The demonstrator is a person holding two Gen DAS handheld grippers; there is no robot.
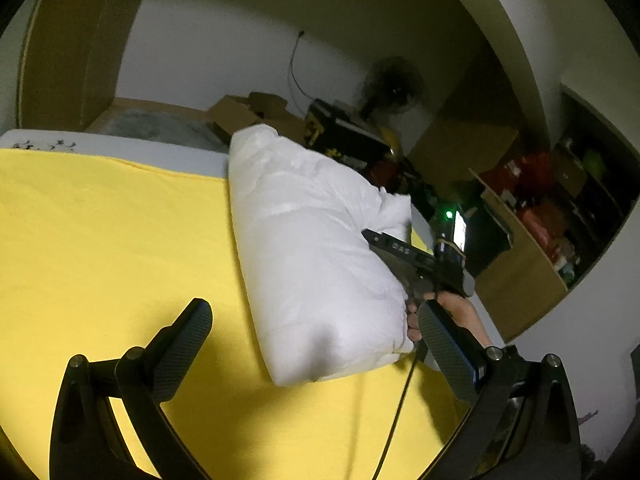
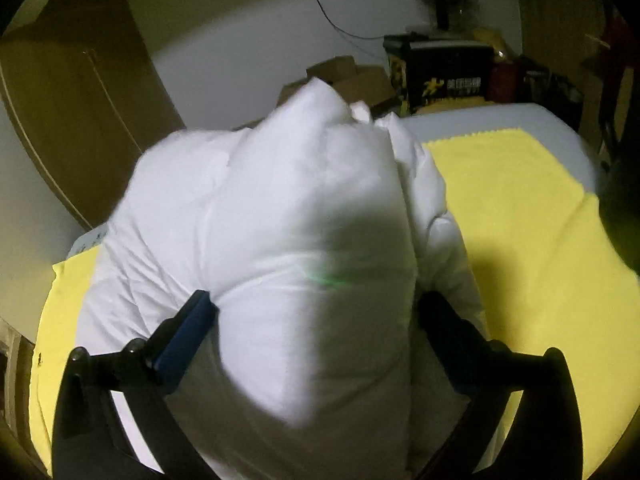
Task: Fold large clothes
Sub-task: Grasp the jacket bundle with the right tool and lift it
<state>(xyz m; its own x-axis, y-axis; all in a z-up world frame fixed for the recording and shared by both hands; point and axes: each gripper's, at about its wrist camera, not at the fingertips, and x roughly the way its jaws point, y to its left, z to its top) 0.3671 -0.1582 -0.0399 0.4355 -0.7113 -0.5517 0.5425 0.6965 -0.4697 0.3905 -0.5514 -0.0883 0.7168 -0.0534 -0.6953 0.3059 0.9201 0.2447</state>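
Left wrist view: the left claw [image 1: 316, 344] stands released, its two fingers [image 1: 184, 348] spread wide above the yellow sheet [image 1: 100, 248] with nothing between them. The folded white padded garment [image 1: 312, 248] lies on the sheet, ahead and to the right of centre, as a thick elongated bundle. At the bundle's right side a hand [image 1: 452, 312] holds the right claw's black body [image 1: 424, 260] against the garment. Cardboard boxes [image 1: 256, 112] and a fan [image 1: 394, 88] stand behind the bed.

Right wrist view: the right claw [image 2: 316, 340] straddles the near end of the white padded garment [image 2: 280, 220]. Its fingers [image 2: 184, 336] stand at full spread, one on each flank of the bundle. The frame does not show whether the pads press the fabric or only lie beside it. The yellow sheet [image 2: 520, 208] extends to the right beneath the garment.
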